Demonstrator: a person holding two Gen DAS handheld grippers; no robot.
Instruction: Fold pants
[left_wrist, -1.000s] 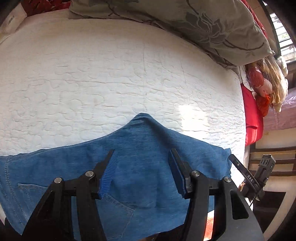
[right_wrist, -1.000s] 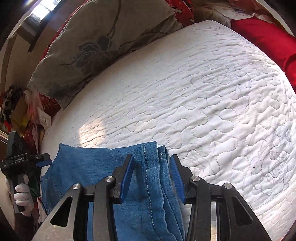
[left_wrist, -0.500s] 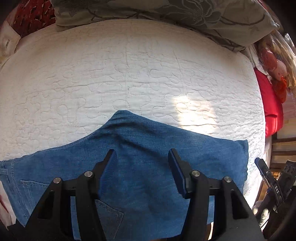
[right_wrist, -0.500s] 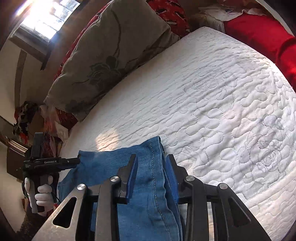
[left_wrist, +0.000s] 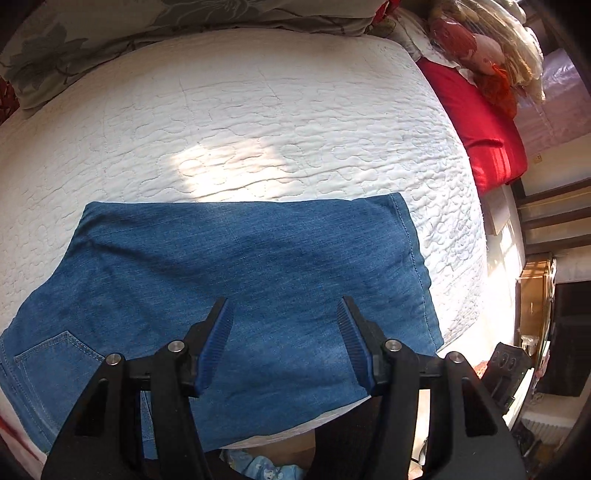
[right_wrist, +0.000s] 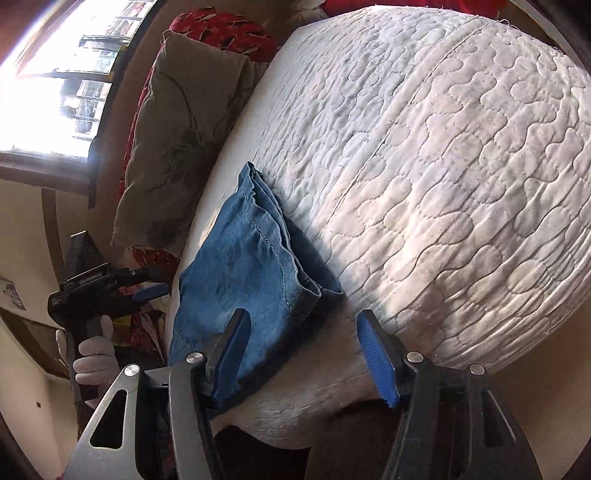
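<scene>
Left gripper (left_wrist: 284, 332) points down over the blue jeans (left_wrist: 236, 280), jaws spread, nothing pinched; denim lies below and between the jaws, not touched by the pads as far as the left wrist view shows. Jeans lie folded flat on the bed, on the white quilted bedspread (left_wrist: 258, 122). Back pocket (left_wrist: 55, 365) sits left of the left jaw, hem edge with stitching (left_wrist: 410, 240) right of and beyond the right jaw. Beyond the jaws: folded edge of the jeans, then bare bedspread with a sun patch, then the grey floral pillow (left_wrist: 110, 22) at the far edge. Red cushion (left_wrist: 480, 122) far right.

Right gripper (right_wrist: 303, 332) jaws are opening, pads clear of fabric; hem end of the jeans (right_wrist: 255, 258) lies by the left jaw and just beyond it, partly behind that pad, bare bed edge between the jaws. Beyond and right of the jaws: bedspread (right_wrist: 443, 147). Far left of the jaws: left gripper (right_wrist: 147, 286) held in a gloved hand (right_wrist: 94, 354), grey pillow (right_wrist: 177, 140) and window (right_wrist: 62, 74) beyond.
</scene>
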